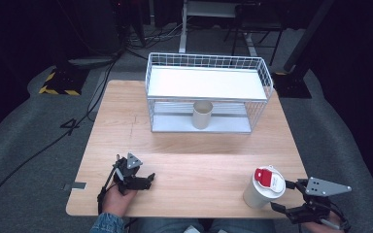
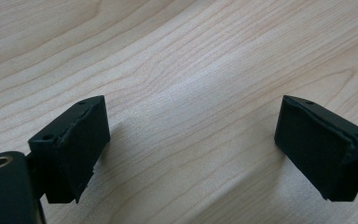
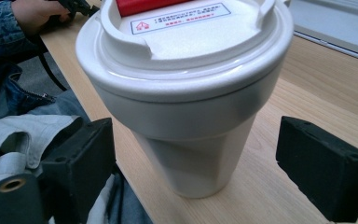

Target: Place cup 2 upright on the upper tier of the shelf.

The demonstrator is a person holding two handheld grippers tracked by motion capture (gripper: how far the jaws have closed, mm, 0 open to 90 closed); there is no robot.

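Observation:
A white lidded cup (image 1: 263,188) with a red tab and a label on its lid stands near the table's front right corner. My right gripper (image 1: 284,195) is level with it just to its right. In the right gripper view the cup (image 3: 191,93) is close up between the jaws of the right gripper (image 3: 196,168). The jaws stand apart on either side of its narrow base, with a gap on each side. My left gripper (image 1: 149,180) rests at the front left of the table. In its own view the left gripper (image 2: 191,149) is open over bare wood.
A white wire rack (image 1: 267,73) with a white shelf stands at the back of the wooden table (image 1: 199,155). A plain beige cup (image 1: 202,115) stands upright under the shelf. The person's lap and denim sleeve (image 3: 9,98) lie just past the front edge.

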